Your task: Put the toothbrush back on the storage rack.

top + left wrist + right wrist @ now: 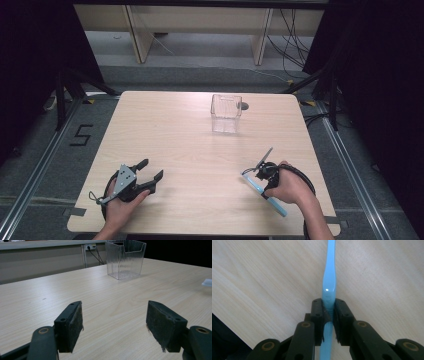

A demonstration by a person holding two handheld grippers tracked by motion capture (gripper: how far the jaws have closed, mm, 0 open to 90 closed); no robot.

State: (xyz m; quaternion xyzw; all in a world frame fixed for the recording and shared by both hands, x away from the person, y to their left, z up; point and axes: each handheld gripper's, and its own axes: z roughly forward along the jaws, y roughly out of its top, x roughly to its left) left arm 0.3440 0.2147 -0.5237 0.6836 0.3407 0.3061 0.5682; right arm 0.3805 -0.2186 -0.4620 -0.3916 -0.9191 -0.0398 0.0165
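Here the right gripper (328, 315) clamps a light-blue toothbrush (329, 280) well short of the clear ribbed plastic bin (226, 113), while the left gripper (115, 325) rests nearer the person, jaws spread apart.

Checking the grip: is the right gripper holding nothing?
No, the right gripper has its fingers shut on the light blue toothbrush.

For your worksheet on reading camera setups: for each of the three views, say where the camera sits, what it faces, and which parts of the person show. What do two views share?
High view: above the person's side, facing forward and down on the table; both hands and tools show.
Left gripper view: on the left tool, jaws apart, facing the clear container.
Right gripper view: on the right tool, looking down at the tabletop, jaws clamping the blue toothbrush.
Shared: the container appears in the high and left views.
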